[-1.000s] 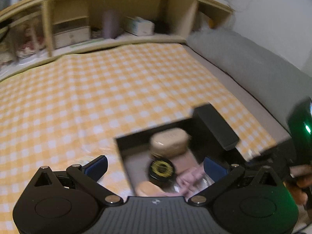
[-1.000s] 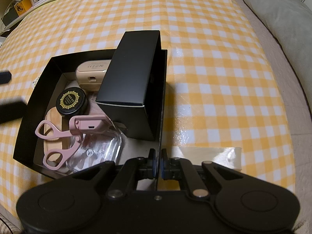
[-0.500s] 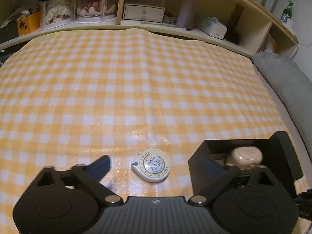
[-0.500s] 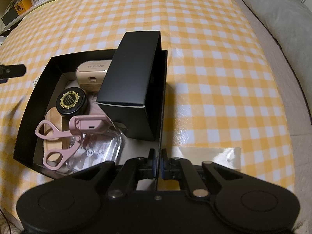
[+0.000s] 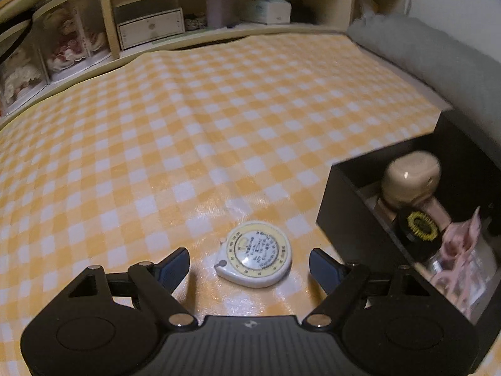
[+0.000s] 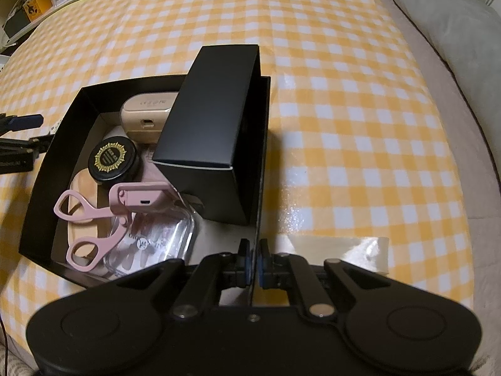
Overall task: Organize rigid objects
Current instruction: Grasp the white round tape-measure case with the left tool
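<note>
One item left outside: round white-and-yellow tape measure (image 5: 255, 255), lying on yellow checked cloth (image 5: 203, 131) just beside open black cardboard box (image 6: 47, 169) already holding several things. Left claw (image 5: 249, 264) closing around it, pads not yet touching. Right claw (image 6: 254, 261) clamping together on box's thin wall, steadying.

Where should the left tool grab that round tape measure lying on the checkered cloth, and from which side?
Grip the tape measure across its round rim, coming down from above. It lies flat, face up, on the checkered cloth, so only the thin edge offers opposing sides. The left tool already straddles it, jaws closing, pads not yet touching. Probably keep clear of the small tab on its left.
</note>
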Demonstrator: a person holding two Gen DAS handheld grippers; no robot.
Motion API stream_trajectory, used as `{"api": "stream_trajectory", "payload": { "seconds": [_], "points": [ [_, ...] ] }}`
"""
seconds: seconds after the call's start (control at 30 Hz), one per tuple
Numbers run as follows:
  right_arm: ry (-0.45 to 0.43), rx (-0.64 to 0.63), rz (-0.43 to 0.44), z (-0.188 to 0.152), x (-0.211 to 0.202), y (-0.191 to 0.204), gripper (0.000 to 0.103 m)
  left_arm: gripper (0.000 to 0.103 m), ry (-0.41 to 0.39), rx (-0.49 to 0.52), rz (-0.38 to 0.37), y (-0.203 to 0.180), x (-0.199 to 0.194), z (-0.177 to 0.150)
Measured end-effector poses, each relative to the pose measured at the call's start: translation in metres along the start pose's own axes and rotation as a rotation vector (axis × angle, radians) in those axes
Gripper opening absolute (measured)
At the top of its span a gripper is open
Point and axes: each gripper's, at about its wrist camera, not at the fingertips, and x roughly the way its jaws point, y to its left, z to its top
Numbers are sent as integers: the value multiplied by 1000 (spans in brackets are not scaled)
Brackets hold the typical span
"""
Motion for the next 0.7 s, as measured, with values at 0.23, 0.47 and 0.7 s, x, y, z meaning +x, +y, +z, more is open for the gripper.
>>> {"api": "stream_trajectory", "payload": {
  "seconds": [0.23,0.47,0.7],
  "points": [
    [14,-6,-4,1,3,-1,5,56,-7,27,8,-2,9,-5],
    [16,-8,-4,0,5,0,5,56,-11,41,2,-9,6,-6],
    [15,-7,-2,1,6,1,5,55,-70,-66,-1,4,-13,4]
  ]
}}
